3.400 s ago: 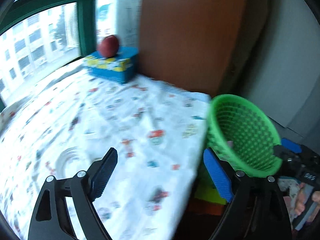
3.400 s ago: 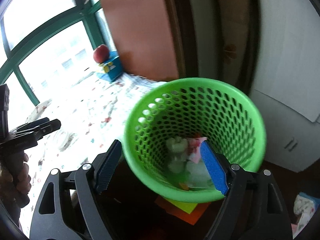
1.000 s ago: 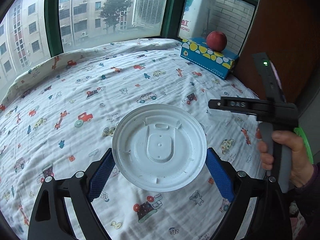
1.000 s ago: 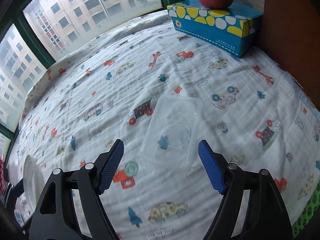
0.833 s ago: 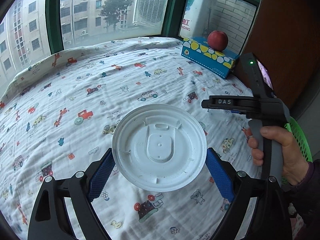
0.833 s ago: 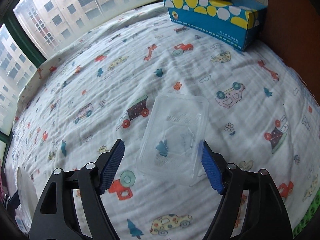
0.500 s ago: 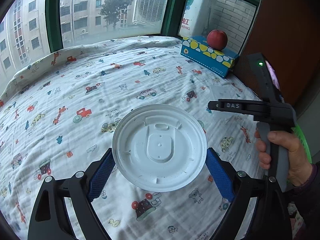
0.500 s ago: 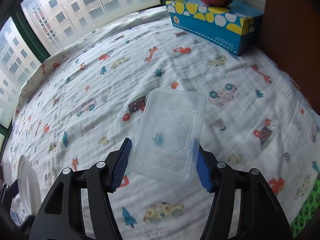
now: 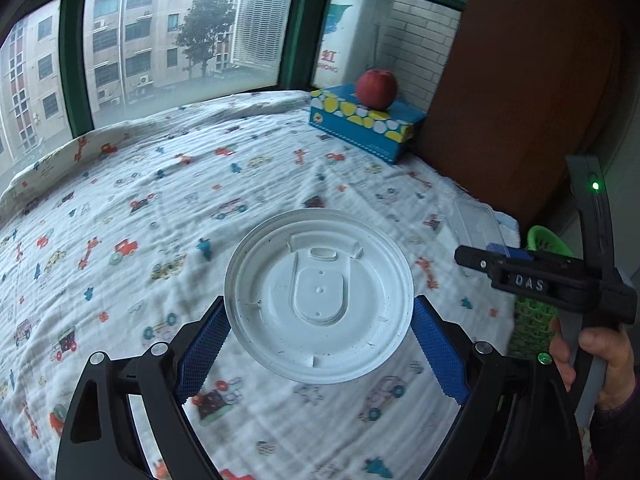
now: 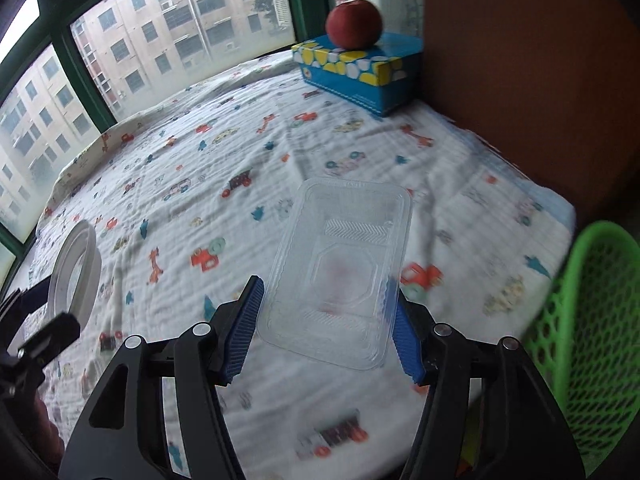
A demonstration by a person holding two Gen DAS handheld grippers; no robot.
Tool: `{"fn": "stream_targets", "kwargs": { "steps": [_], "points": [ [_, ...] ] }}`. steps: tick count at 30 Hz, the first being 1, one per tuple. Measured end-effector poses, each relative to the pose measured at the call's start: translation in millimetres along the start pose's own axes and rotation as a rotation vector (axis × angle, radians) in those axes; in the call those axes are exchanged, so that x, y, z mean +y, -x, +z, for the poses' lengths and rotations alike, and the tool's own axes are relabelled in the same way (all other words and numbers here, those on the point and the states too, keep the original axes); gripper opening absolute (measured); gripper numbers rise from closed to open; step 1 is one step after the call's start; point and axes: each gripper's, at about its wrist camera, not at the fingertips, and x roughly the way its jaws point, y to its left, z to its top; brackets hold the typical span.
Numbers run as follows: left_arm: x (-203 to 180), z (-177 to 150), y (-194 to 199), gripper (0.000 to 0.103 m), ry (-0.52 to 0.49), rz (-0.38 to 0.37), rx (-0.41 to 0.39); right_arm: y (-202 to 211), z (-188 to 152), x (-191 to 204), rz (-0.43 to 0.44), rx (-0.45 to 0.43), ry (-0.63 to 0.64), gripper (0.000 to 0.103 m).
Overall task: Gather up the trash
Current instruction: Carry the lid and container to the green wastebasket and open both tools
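Lid (image 9: 318,302): white, round, plastic; centre of the left wrist view; held flat-side-up between the blue pads (image 9: 204,350) of the left gripper (image 9: 320,352), one pad on each edge, jaws wide and clamped on it; clear of the cloth below; seen edge-on at the left border of the right wrist view (image 10: 76,266).

Tray (image 10: 340,272): clear plastic, rectangular, rounded corners; centre of the right wrist view; gripped across its short width by the right gripper (image 10: 324,330), whose jaws have just been closing and now press both long sides; far end tilted up and away, above the cloth; in the left wrist view a pale corner (image 9: 474,224) shows at right, above the right gripper's body (image 9: 528,280).

Basket (image 10: 588,344): green, perforated plastic; lower right edge of the right wrist view, beside the cloth's edge; contents not visible; in the left wrist view only green slivers (image 9: 534,324) behind the right gripper.

Hand (image 9: 592,364): lower right of the left wrist view; fingers wrapped round the right gripper's grey handle; dark sleeve at the wrist.

Cloth (image 9: 160,208): white, printed with small cars and animals; covers the whole flat surface; wrinkled.

Box (image 9: 366,128): blue with yellow and white spots; upper right of the cloth, by the brown panel (image 9: 520,80).

Apple (image 9: 377,89): red; resting on top of the box.

Window (image 9: 168,40): green frame; across the top of both views; buildings and a tree outside.
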Motion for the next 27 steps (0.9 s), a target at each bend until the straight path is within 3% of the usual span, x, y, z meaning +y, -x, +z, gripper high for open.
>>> {"fn": "stream_targets", "kwargs": {
  "steps": [15, 27],
  "points": [
    [-108, 6, 4, 0.087, -0.122, -0.122, -0.021, 92, -60, -98, -0.109, -0.096, -0.120, 0.060],
    [-193, 21, 2, 0.087, -0.227, -0.210, -0.036, 125, -83, -180, -0.237, -0.131, -0.212, 0.061]
  ]
}}
